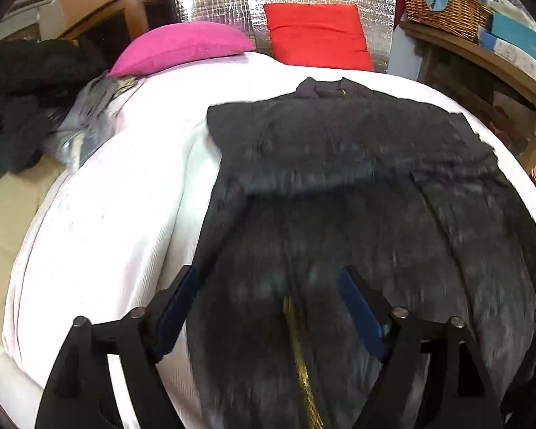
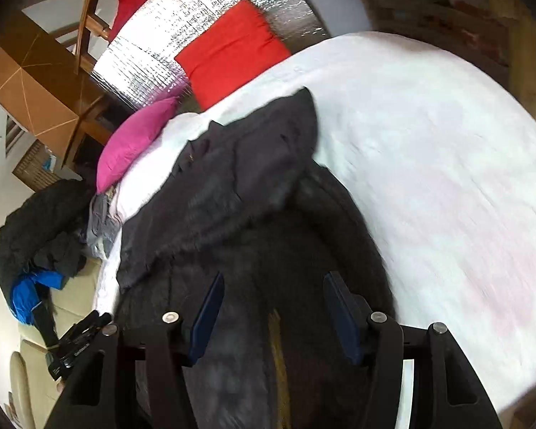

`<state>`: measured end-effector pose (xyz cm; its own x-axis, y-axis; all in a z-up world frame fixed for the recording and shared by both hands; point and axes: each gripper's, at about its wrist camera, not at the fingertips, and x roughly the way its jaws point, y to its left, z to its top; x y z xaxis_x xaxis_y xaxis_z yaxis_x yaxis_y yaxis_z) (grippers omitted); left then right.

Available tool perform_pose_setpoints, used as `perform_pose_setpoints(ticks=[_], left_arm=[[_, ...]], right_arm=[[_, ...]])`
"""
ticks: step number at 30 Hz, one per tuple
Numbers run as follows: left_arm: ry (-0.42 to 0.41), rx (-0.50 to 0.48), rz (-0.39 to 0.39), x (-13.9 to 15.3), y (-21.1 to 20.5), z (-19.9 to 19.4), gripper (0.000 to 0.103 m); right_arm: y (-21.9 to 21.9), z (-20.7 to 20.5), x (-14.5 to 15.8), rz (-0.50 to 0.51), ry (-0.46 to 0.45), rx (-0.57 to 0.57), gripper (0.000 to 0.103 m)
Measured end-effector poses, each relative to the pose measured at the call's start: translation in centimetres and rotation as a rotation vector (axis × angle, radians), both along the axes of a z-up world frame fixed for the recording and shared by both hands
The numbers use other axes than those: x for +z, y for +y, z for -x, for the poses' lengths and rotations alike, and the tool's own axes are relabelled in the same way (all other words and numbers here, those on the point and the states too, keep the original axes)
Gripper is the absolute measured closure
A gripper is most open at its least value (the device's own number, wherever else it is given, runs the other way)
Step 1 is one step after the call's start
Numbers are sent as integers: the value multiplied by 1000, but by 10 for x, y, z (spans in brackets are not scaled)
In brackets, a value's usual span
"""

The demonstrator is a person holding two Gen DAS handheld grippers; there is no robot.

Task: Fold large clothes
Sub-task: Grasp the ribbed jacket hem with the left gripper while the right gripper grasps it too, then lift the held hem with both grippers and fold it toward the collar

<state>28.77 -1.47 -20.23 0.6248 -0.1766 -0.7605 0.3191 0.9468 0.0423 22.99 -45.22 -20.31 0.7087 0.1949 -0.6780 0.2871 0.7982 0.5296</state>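
Two hand-held grippers poised over a dark jacket on a bed

The left hand-held gripper point(image 1: 268, 307) and right hand-held gripper point(image 2: 273, 307) both point forward and down over the dark jacket point(image 1: 357, 186), jaws spread wide, gripping nothing. The jacket lies spread on the white bed point(image 1: 125, 196), collar toward the red pillow point(image 1: 316, 35), gold zipper point(image 1: 300, 354) between the left fingers.

Dark grey jacket point(image 1: 339, 178) with gold zip point(image 1: 303, 364); white bedsheet point(image 1: 125, 196); pink cushion point(image 1: 182, 46); red cushion point(image 1: 316, 35).
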Motion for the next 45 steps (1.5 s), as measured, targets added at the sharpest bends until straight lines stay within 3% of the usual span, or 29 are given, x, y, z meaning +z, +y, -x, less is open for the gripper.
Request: perform_pose_setpoints(ticks=[5,12,18,20,23,27,29,30,31,35,37,38,44,45], left_arm=[[28,6,10,-18,26,59,21],[193,55,132,-44,60,108,20],[335,78,220,-65,70,129,20],[364,84,244,-69,72,132,19],[418,87,243,-81,72,135,16],[411,97,244,-89,70,133,17],[399,89,263,-90,66,132,37],[404,74,268,-89,66,133,55],[401,76,257,-90,66,134,58],[418,88,286,-93,72,133,53],[452,98,310,-100,76,128,28],[470,107,313,-104,77,126,25],[538,51,310,-123,64,122,25],[535,39,304,-123,61,123,31]], right_arm=[[9,60,-14,35,10,5,38],[27,114,-42,61,116,47,35],[41,124,-64,39,204,77,35],[45,125,-69,59,229,82,29],[47,125,-77,63,259,68,28],[54,119,-87,75,275,65,28],[60,118,-87,100,257,59,32],[63,119,-85,113,245,61,35],[67,120,-82,122,237,65,41],[67,127,-76,131,217,70,46],[62,127,-82,115,242,57,43],[59,127,-86,99,266,43,39],[56,120,-97,72,309,56,37],[55,120,-99,59,309,54,37]])
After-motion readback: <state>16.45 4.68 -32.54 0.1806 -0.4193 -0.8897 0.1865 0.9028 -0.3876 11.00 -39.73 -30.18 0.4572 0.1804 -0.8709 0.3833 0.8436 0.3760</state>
